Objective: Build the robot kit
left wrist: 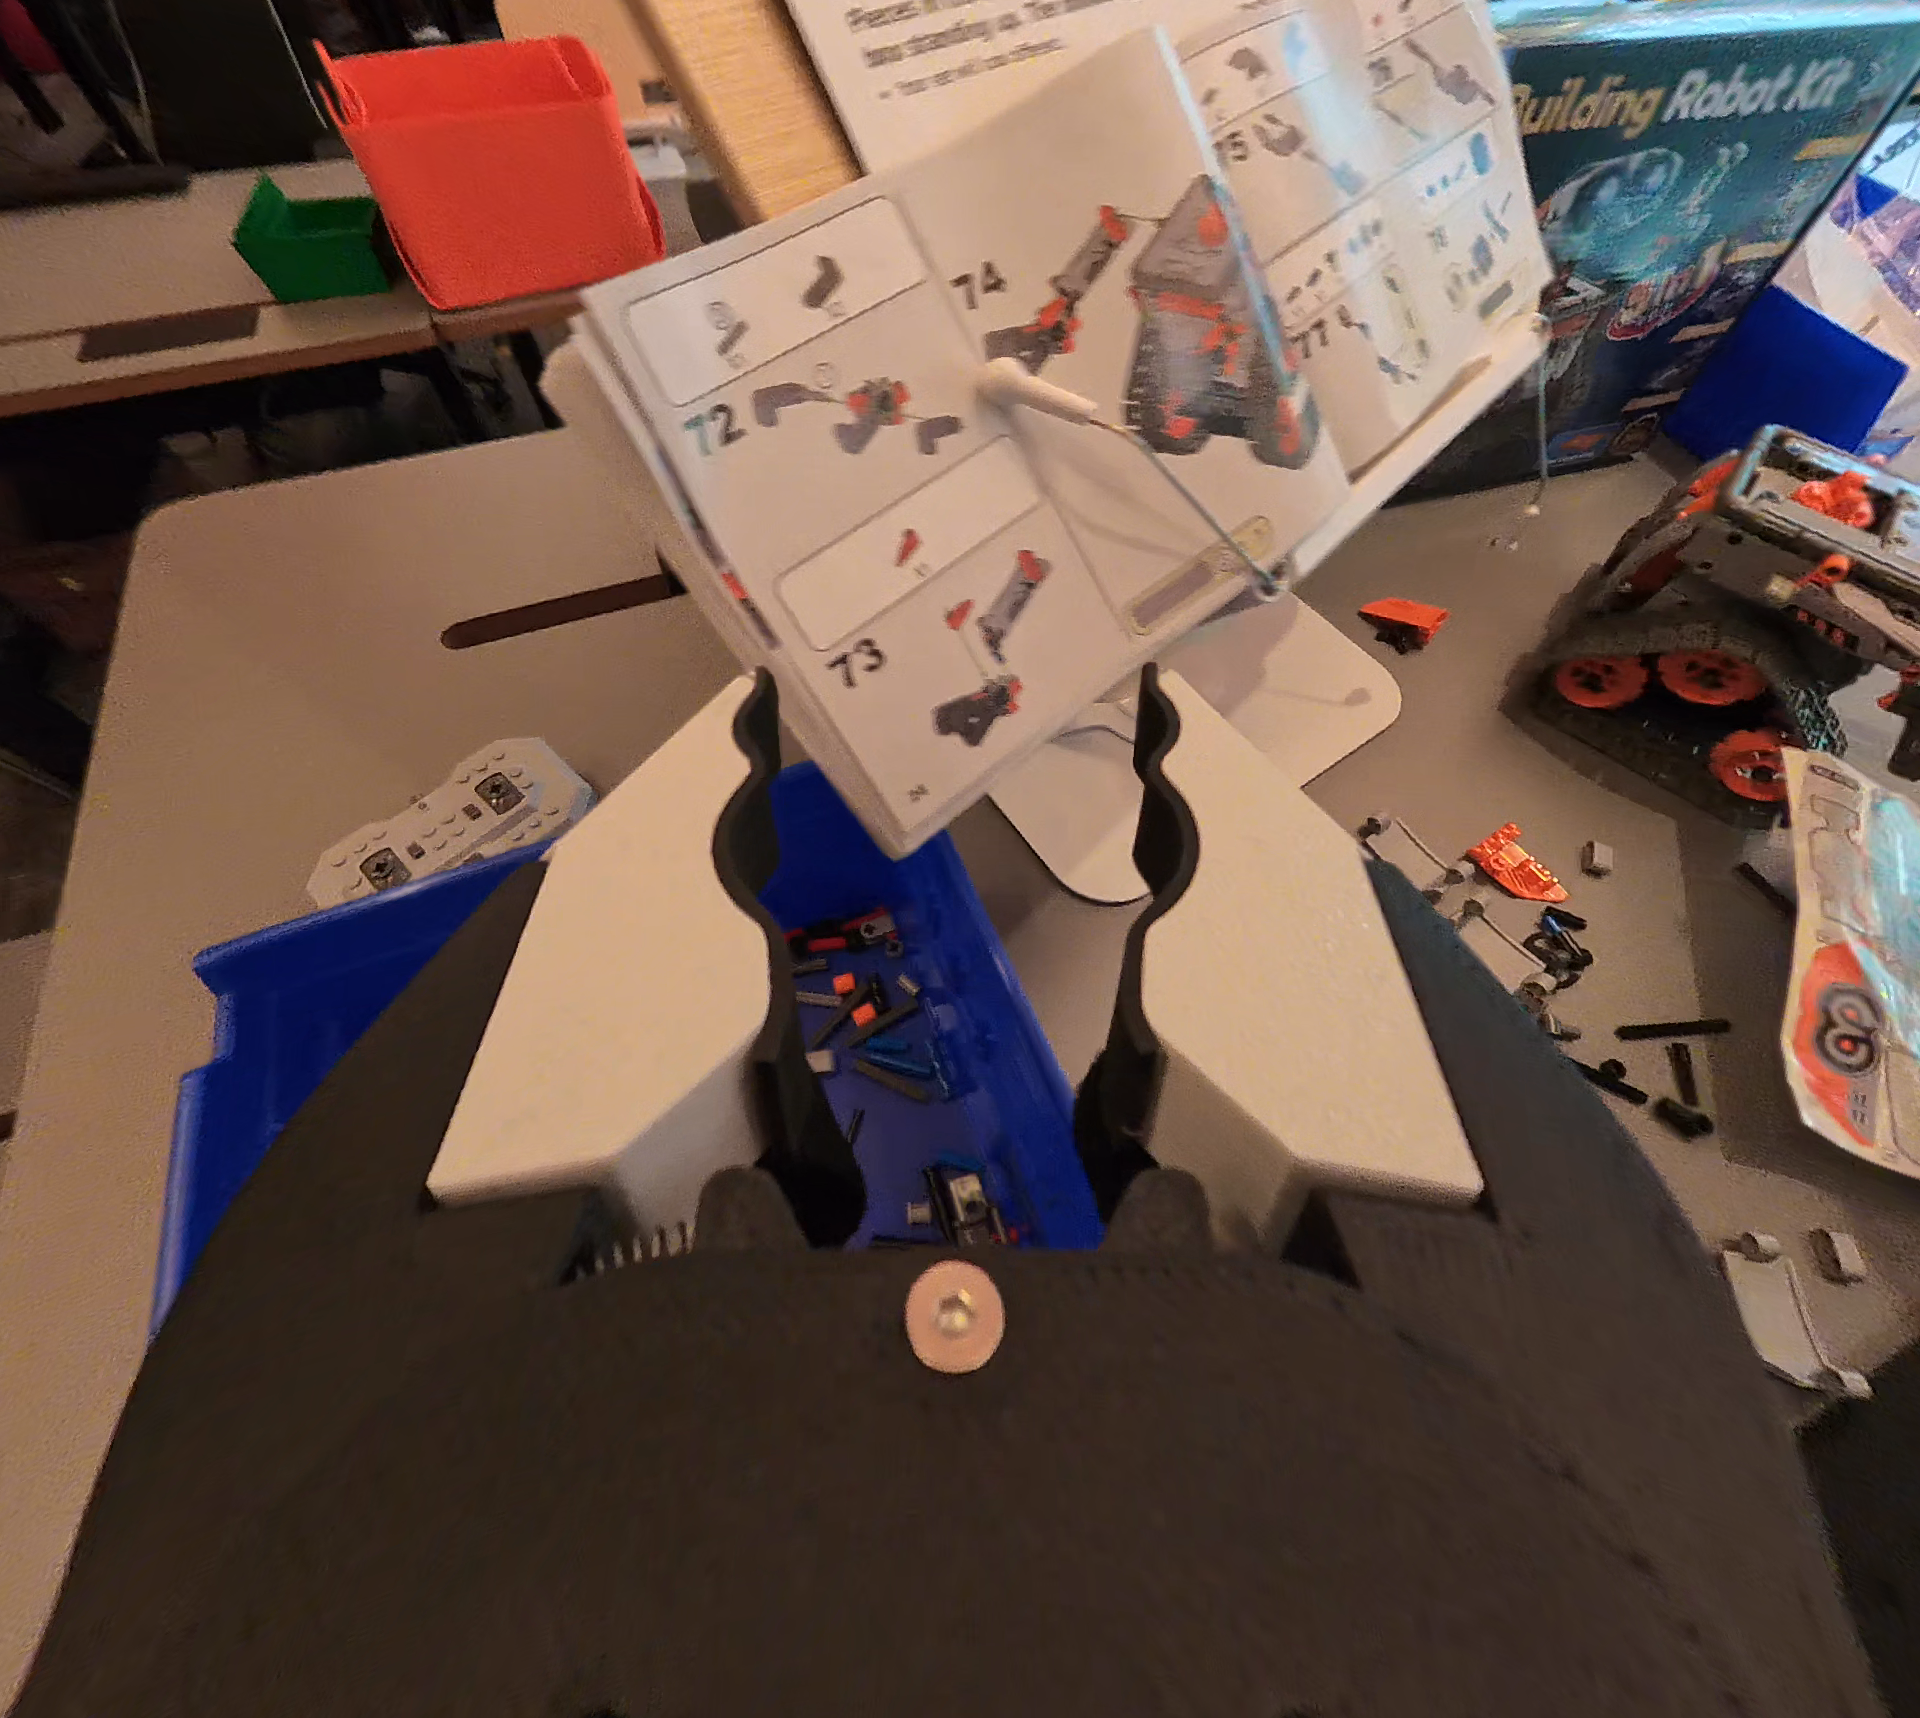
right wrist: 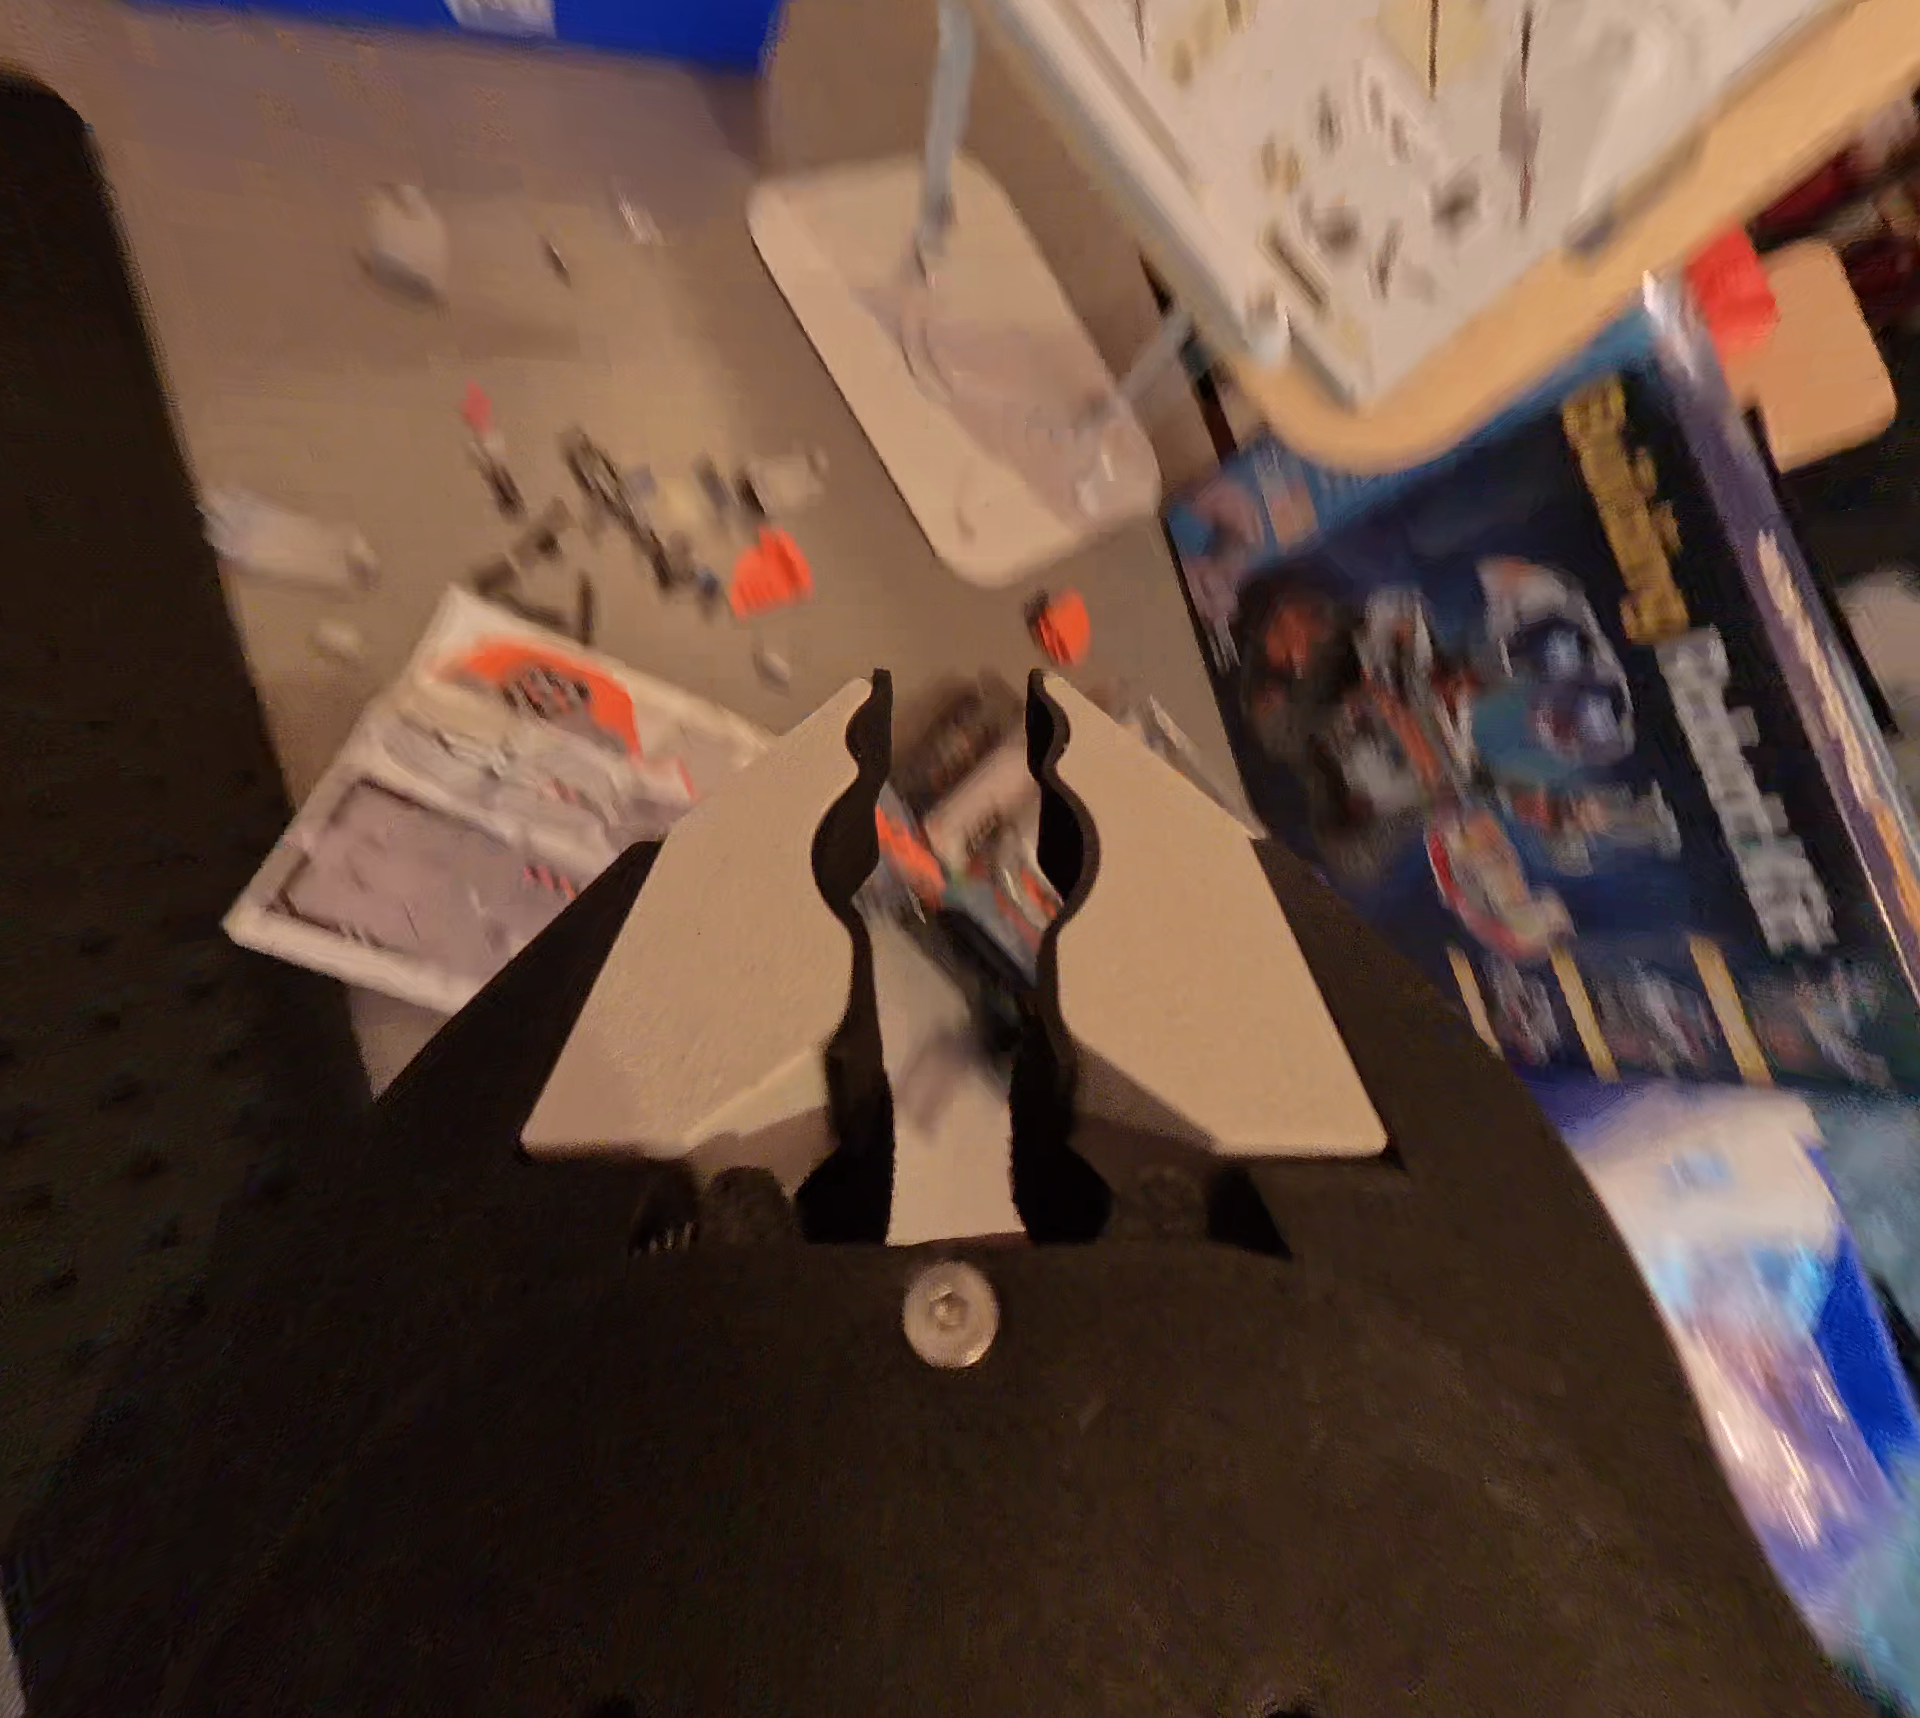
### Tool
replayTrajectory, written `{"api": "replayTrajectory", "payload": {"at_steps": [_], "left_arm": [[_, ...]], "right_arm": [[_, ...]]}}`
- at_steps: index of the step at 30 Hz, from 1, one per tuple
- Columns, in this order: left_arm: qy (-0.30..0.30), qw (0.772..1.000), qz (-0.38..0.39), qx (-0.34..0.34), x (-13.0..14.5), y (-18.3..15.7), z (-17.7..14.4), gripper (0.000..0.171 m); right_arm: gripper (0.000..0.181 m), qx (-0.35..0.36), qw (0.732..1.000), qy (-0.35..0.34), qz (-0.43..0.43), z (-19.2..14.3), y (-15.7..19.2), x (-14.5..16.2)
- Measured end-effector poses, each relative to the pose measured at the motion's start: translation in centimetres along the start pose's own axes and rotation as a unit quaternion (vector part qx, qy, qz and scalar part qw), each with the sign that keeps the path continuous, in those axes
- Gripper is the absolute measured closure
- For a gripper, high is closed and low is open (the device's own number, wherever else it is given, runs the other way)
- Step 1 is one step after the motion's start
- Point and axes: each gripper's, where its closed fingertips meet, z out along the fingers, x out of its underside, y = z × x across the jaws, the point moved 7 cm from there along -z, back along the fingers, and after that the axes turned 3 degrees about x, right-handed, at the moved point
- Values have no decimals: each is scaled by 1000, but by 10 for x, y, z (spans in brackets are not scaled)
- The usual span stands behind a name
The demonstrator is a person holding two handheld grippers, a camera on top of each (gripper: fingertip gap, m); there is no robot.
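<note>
In the left wrist view my left gripper [left wrist: 951, 733] hangs with jaws spread wide and empty over the blue parts bin [left wrist: 966, 993] at frame centre; the instruction booklet [left wrist: 935, 463] stands on its stand just above, the tracked robot model [left wrist: 1714, 629] at right.

The right wrist view is blurred: my right gripper [right wrist: 958, 702] has jaws parted, narrower, above a small grey-and-orange assembly [right wrist: 961, 795]; whether they touch it I cannot tell. The kit box [right wrist: 1507, 733] lies right.

We count one blue bin [left wrist: 966, 920] of small parts, one red box [left wrist: 488, 162], one green box [left wrist: 307, 245], one open booklet [left wrist: 935, 463] on one white stand [left wrist: 1288, 712], one tracked toy robot [left wrist: 1725, 619], one kit carton [left wrist: 1704, 214] and two sticker sheets [right wrist: 468, 785].
</note>
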Motion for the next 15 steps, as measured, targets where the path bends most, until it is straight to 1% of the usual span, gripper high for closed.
{"api": "replayTrajectory", "payload": {"at_steps": [1,3,5,7,8,9,11,13,15], "left_arm": [[5,1000,-13,6,0,10,4,101],[16,998,-49,46,1,22,12,94],[8,995,-75,70,-1,33,19,92],[6,985,-120,127,1,38,28,87],[8,977,-145,158,2,40,33,88],[5,969,-159,189,3,40,38,100],[8,962,-165,217,6,41,44,110],[-1,958,-166,235,7,43,46,134],[-20,952,-172,253,6,44,43,154]], "right_arm": [[157,-24,999,-44,2,6,7,-21],[153,-55,992,-115,7,27,18,-60],[149,-53,988,-144,-13,61,25,-91],[149,-54,984,-167,-20,97,30,-121],[149,-63,982,-179,-20,115,33,-135],[149,-58,980,-188,-15,134,32,-147],[150,-58,978,-202,-14,168,31,-168],[151,-47,976,-212,-6,196,27,-184],[154,-48,979,-199,-5,219,24,-194]]}}
